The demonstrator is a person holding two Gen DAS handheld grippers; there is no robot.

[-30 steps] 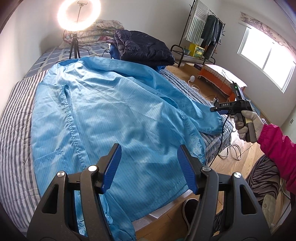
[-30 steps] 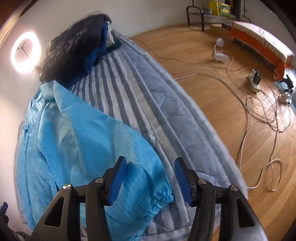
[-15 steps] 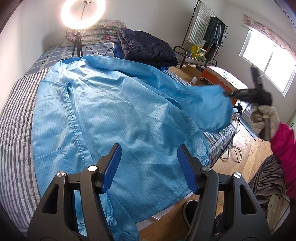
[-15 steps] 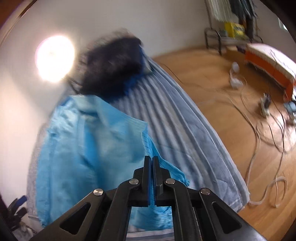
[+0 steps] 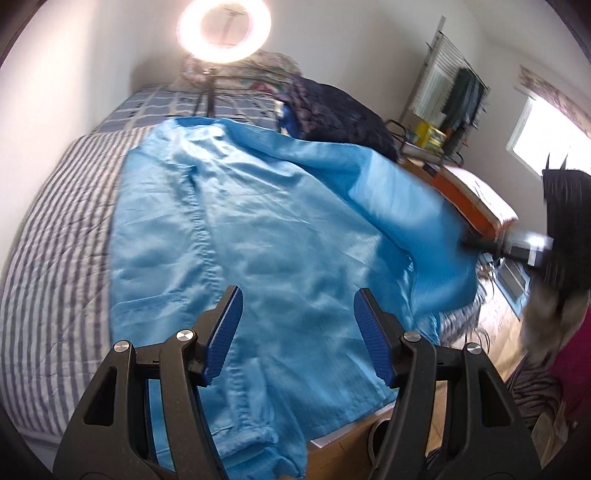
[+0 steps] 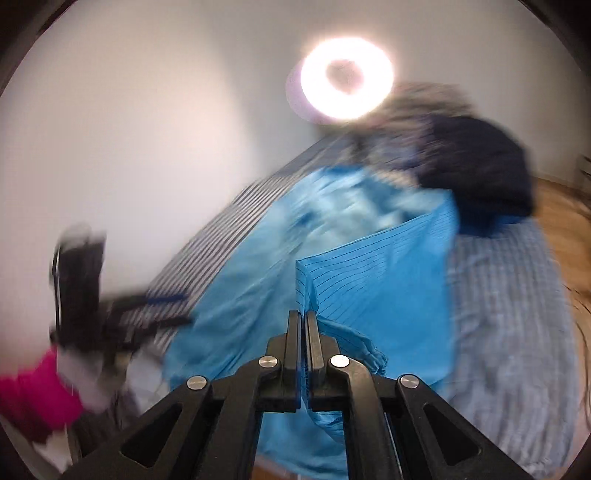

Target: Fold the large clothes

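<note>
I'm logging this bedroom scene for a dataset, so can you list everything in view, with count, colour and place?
coat: one, light blue, spread over the bed, one sleeve lifted
bed cover: one, grey-white striped, under the coat
jacket: one, dark navy, at the head of the bed
ring light: one, white, lit, at the head of the bed
clothes rack: one, dark, by the far wall
window: one, bright, right wall
left gripper: black with blue pads, open above the coat
right gripper: black, shut on the sleeve
</note>
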